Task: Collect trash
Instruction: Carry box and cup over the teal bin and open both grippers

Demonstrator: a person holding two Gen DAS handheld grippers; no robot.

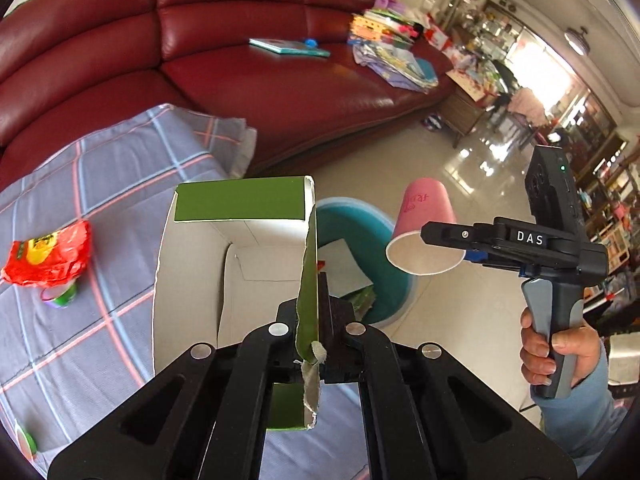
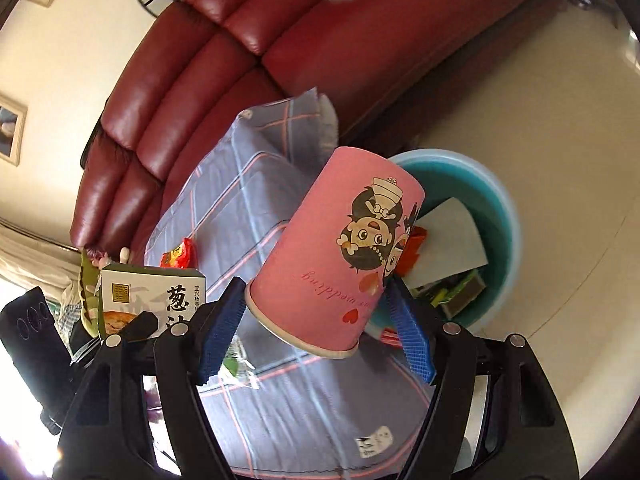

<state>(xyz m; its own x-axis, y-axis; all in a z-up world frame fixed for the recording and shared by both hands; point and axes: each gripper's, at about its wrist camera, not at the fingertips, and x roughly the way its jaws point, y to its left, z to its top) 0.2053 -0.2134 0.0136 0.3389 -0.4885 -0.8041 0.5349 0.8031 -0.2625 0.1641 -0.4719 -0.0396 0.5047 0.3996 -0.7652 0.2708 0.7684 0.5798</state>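
- A pink paper cup [image 2: 340, 256], printed with cartoon figures, is clamped between the blue pads [image 2: 412, 340] of the right gripper [image 2: 316, 320], tipped with its open rim toward the camera, and is held just beside and above the teal bin [image 2: 500, 208].
- An opened green-and-white carton [image 1: 240, 248] is pinched by its torn flap in the left gripper [image 1: 320, 332], whose jaws are pressed tight on the cardboard; it is held up beside the bin, on the table side.
- Paper and wrappers are seen lying inside the bin, which stands on the pale floor [image 2: 540, 100].
- A red wrapper [image 1: 50, 254] is left on the checked cloth [image 1: 120, 184] of the table next to the bin.
- Behind the bin a red leather sofa [image 1: 240, 20] is seen, with a book [image 1: 288, 47] lying on its seat.
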